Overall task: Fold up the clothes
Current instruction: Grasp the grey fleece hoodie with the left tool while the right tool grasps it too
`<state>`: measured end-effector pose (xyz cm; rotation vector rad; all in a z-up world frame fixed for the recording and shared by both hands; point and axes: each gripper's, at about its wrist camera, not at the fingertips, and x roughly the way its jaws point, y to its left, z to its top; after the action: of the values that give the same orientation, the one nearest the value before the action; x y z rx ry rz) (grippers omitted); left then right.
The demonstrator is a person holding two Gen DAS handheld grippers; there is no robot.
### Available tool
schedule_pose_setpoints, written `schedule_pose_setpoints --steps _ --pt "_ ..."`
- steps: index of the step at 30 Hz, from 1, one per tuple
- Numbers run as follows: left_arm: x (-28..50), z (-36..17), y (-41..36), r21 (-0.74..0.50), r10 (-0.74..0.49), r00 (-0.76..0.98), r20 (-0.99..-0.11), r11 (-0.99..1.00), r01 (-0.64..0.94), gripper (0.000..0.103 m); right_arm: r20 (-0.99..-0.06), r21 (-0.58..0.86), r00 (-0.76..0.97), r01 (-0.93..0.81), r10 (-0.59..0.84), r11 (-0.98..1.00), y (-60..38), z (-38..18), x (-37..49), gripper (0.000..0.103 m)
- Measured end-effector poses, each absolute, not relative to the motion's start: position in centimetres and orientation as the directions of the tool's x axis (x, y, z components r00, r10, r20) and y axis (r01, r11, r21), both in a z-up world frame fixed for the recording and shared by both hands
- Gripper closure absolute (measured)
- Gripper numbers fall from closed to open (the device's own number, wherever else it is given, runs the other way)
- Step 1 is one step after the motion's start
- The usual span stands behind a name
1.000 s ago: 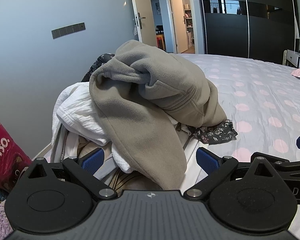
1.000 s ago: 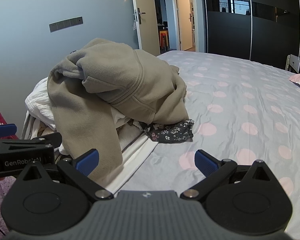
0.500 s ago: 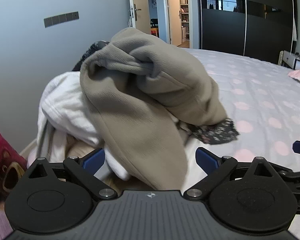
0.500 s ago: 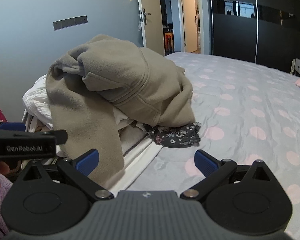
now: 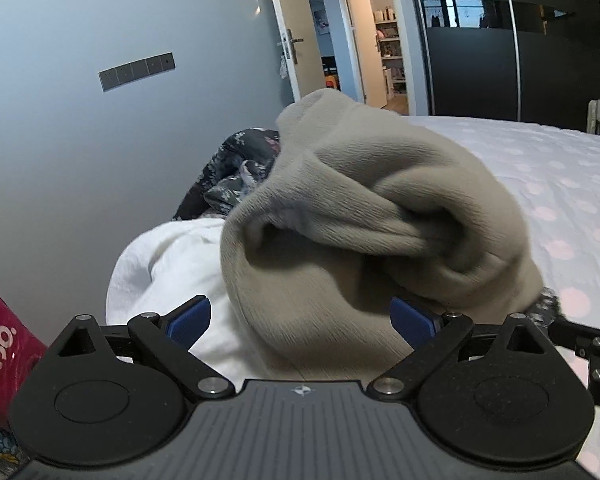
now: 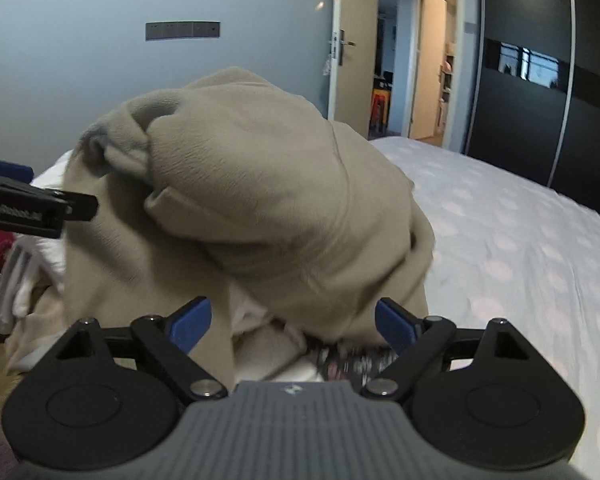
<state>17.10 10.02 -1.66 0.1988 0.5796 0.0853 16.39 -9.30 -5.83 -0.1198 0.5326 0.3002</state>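
Grippers at clothes pile, nothing held.
Left gripper [image 5: 300,318] spread wide; right gripper [image 6: 294,322] just narrowing, pads off beige fleece [image 6: 260,200].

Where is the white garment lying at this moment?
In the left wrist view the white garment lies low on the left of the pile, under the beige fleece and below the dark floral cloth.
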Motion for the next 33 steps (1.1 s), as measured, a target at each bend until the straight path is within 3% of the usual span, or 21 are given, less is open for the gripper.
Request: schedule_pose_setpoints --steps 10,12,14,15,17,20,22,28,33 --pt "21.2 -3.4 9.9 0.233 0.159 0.849 -0.504 0.972 -0.044 0.008 -0.534 -0.063 0.801 -0.356 0.270 0.932 -7.0 -8.9 24.7 0.011" --pt "21.2 -3.4 9.6 0.248 0.155 0.855 -0.496 0.968 -0.032 0.021 -0.509 -0.072 0.818 -0.351 0.268 0.934 -6.6 -9.1 24.9 0.012" --pt "21.0 -3.2 9.5 0.250 0.155 0.858 -0.490 0.968 -0.033 0.047 -0.499 -0.052 0.821 -0.347 0.277 0.936 -6.4 -8.9 24.9 0.026" --pt "20.9 -3.1 9.6 0.235 0.145 0.857 -0.495 0.972 -0.029 0.050 -0.496 -0.040 0.822 -0.344 0.280 0.938 -6.5 -8.8 24.8 0.032" --pt "20.7 -2.9 9.7 0.193 0.112 0.853 -0.509 0.981 -0.013 0.067 -0.480 -0.027 0.833 -0.328 0.276 0.944 -7.2 -8.5 24.2 0.042" --pt "20.2 -2.4 9.0 0.184 0.091 0.858 -0.506 0.983 0.004 0.079 -0.458 -0.005 0.852 -0.286 0.252 0.958 -8.7 -7.4 23.5 0.060" --pt "19.8 -1.9 8.0 0.191 0.076 0.868 -0.490 0.981 0.022 0.082 -0.439 -0.019 0.872 -0.249 0.215 0.968 -9.5 -6.4 22.9 0.069" --pt "17.6 1.4 3.6 0.189 -0.029 0.896 -0.444 0.974 0.124 0.085 -0.388 -0.095 0.918 -0.134 0.087 0.986 -13.7 -1.6 20.7 0.074" --pt "14.7 5.1 -1.0 0.199 -0.134 0.909 -0.394 0.954 0.226 0.086 -0.294 -0.185 0.955 -0.024 -0.032 0.983 -18.6 3.8 16.7 0.079"
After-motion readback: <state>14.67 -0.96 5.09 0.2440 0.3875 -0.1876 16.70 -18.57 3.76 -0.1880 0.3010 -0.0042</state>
